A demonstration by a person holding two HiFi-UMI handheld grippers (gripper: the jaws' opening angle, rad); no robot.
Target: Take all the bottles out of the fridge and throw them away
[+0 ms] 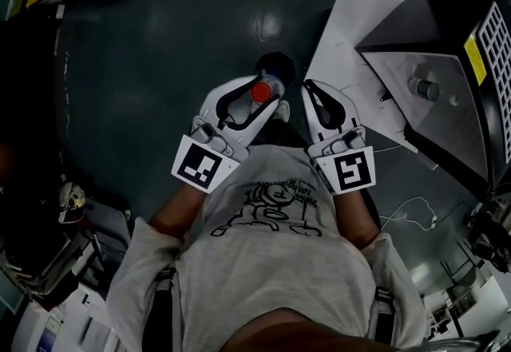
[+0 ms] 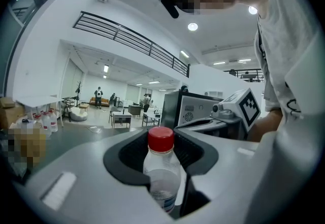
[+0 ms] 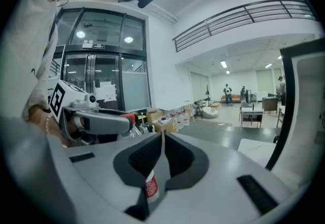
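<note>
Starting at the left: squeezing a clear bottle (image 2: 162,172) in the left claw (image 1: 273,95), red cap (image 2: 160,137) up, sides pinched by the black pads (image 2: 127,162). Held up off the floor (image 1: 160,63), right in front of the person's shirt (image 1: 271,247). Out of the fridge already, then, but not thrown away yet. Just past the bottle, down on the dark floor, looks like a black shape (image 1: 275,65), maybe the bin, but too dark to be sure. Next along, nothing wide about the right claw (image 3: 162,135): shut tight, jaws pressed together, close beside the left one. Low down in the slit under those jaws, a small white and red bit (image 3: 151,187); hard to say what, or whether pinched or only lying behind. Farther right, sitting on a white board (image 1: 351,39), the black fridge (image 1: 431,19), open enough to show its grey inside. In there, lying by itself, what looks like a second bottle (image 1: 425,88), well apart from both claws. So, by the look of things: one bottle fetched and waiting to be dropped, at least one more left to fetch. No telling from here about others deeper in. Next job, probably: lower the held bottle over the bin and let go, then go back to the fridge with an empty claw.
</note>
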